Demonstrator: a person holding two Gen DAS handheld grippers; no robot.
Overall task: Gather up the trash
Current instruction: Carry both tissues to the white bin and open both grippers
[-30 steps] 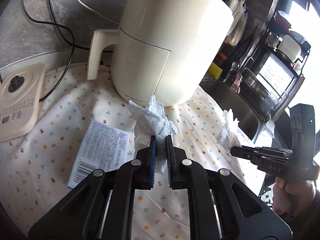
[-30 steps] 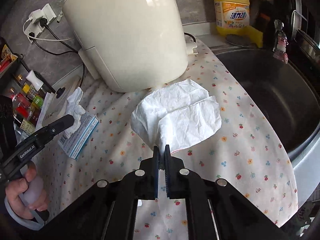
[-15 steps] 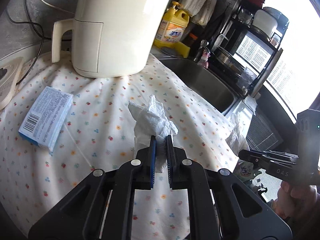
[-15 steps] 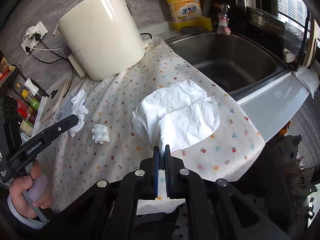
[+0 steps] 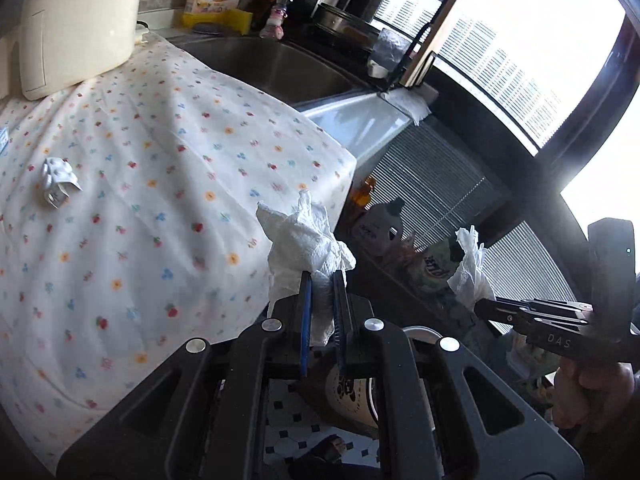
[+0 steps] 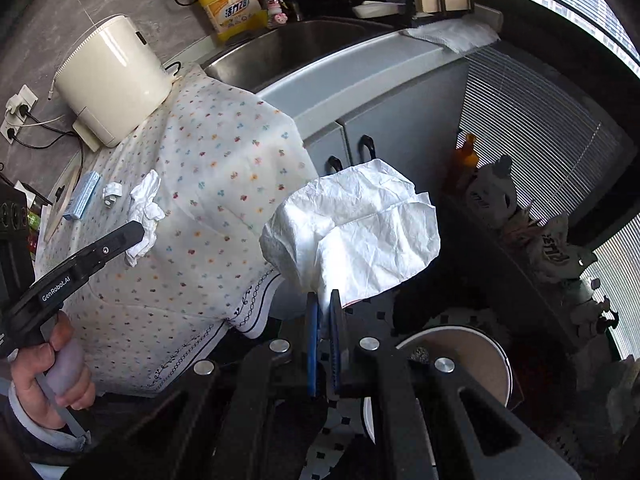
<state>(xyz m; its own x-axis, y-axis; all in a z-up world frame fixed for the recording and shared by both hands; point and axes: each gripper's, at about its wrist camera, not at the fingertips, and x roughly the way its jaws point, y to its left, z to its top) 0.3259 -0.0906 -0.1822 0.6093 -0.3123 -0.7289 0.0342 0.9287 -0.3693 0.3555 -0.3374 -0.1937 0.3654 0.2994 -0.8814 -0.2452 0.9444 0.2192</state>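
Observation:
My left gripper (image 5: 322,278) is shut on a crumpled white tissue (image 5: 304,236) and holds it in the air past the counter's front edge. It also shows in the right wrist view (image 6: 145,208). My right gripper (image 6: 324,298) is shut on a large creased white tissue (image 6: 360,220), held over the floor in front of the cabinets. That tissue shows in the left wrist view (image 5: 470,268) too. A round bin (image 6: 460,354) with a pale rim stands on the floor below both grippers. A small white blister pack (image 5: 58,178) and a blue box (image 6: 82,196) lie on the flowered cloth.
The counter is covered by a flowered cloth (image 5: 140,200) that hangs over the front edge. A cream appliance (image 6: 112,80) stands at the back, the sink (image 6: 288,52) beside it, a yellow detergent bottle (image 6: 228,4) behind. Bags (image 6: 552,248) and a blind lie right.
Both grippers have pulled back from the counter top, off its front edge and out over the floor, each still holding its tissue. The bin has come into view below.

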